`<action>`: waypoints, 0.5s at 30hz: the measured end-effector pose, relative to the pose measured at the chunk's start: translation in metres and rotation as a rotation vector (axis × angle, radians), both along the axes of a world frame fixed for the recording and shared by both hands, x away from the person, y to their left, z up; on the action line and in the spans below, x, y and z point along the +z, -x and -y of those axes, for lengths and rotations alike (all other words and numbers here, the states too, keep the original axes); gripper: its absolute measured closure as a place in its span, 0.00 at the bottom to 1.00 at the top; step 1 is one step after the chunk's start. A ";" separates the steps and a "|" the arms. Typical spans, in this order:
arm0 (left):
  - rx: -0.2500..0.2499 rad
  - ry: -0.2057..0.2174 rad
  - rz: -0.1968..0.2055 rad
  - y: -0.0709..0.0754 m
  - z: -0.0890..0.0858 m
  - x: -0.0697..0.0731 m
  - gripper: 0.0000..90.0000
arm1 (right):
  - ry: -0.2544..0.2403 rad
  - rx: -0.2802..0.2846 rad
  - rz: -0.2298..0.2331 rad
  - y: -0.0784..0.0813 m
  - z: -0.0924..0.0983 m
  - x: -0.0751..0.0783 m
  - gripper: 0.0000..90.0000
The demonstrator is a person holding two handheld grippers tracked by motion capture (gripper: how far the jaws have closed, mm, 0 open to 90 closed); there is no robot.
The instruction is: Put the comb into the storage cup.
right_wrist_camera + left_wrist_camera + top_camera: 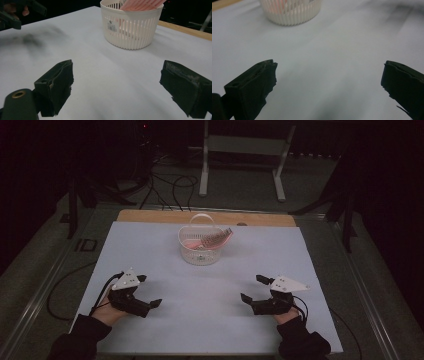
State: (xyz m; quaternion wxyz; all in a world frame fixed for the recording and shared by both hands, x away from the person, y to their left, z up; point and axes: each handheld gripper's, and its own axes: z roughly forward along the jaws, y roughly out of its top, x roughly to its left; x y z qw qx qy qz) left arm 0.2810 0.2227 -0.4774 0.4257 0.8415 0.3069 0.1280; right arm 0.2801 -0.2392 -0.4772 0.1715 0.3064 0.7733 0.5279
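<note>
One white slotted basket point(200, 251) stands toward the far middle of the tabletop point(150, 250), holding a single pink comb point(212, 240) that leans on the rim, one end poking out, likely because it is too long to lie flat inside. The two claws, left claw point(148, 291) and right claw point(253, 288), rest well apart from it near the front edge, each with jaws spread wide and empty, seemingly poised to reach in.
</note>
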 end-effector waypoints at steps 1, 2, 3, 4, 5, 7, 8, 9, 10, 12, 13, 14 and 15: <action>0.009 -0.003 0.003 0.001 -0.002 -0.001 0.00 | 0.005 0.002 0.002 0.000 0.000 0.000 0.12; 0.014 0.003 -0.002 0.003 -0.004 -0.001 0.00 | 0.005 0.003 0.003 0.000 0.000 0.000 0.12; 0.029 0.000 -0.003 0.004 -0.007 -0.002 0.00 | -0.001 0.003 -0.001 0.000 0.000 0.000 0.12; 0.035 0.003 -0.005 0.005 -0.009 -0.003 0.00 | 0.005 0.004 -0.001 0.000 -0.001 0.000 0.12; 0.039 0.002 -0.011 0.007 -0.011 -0.004 0.00 | 0.006 0.006 0.000 0.000 -0.001 0.000 0.12; 0.050 -0.005 -0.009 0.009 -0.013 -0.006 0.00 | 0.002 0.006 -0.001 0.001 -0.001 0.000 0.12; 0.057 -0.005 -0.018 0.011 -0.015 -0.008 0.00 | 0.005 0.005 0.000 0.001 -0.001 0.001 0.12; 0.064 -0.005 -0.018 0.013 -0.015 -0.010 0.00 | 0.001 0.005 -0.003 0.000 -0.001 0.000 0.12; 0.066 0.002 -0.023 0.014 -0.016 -0.011 0.00 | 0.003 0.006 -0.003 0.000 0.000 0.000 0.12; 0.076 0.004 -0.027 0.016 -0.016 -0.014 0.00 | 0.006 0.006 -0.006 0.001 -0.001 0.000 0.12; 0.080 0.001 -0.025 0.018 -0.016 -0.015 0.00 | 0.005 0.008 0.000 0.000 -0.001 0.000 0.12; 0.090 0.000 -0.022 0.019 -0.016 -0.017 0.00 | 0.004 0.007 -0.002 0.000 -0.001 0.000 0.12; 0.091 0.006 -0.022 0.020 -0.017 -0.018 0.00 | 0.006 0.004 -0.006 0.000 -0.001 0.000 0.12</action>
